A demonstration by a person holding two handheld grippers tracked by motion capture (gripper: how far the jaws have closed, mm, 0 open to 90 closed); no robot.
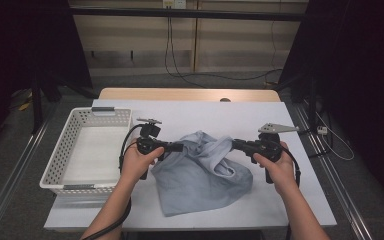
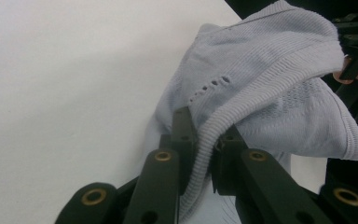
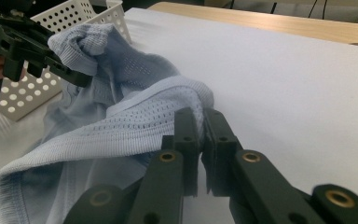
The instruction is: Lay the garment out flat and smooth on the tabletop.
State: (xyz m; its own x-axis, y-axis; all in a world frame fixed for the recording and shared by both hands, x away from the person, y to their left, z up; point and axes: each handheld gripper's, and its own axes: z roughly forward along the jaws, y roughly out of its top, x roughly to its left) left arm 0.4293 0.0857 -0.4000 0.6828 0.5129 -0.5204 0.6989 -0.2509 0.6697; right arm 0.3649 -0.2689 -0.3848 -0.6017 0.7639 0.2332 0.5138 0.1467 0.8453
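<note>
Recording lab: black curtains [image 1: 360, 75], trailing cables [image 1: 180, 70], floor rails [image 1: 15, 170].

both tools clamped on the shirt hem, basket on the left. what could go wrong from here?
1. The left tool pinches only the ribbed hem of the light blue garment; a pull could probably slip it free.
2. The right tool also grips a thin edge, so uneven lifting may drop one side.
3. Most of the cloth lies bunched on the table; carried leftwards, it might snag the white basket rim.
</note>
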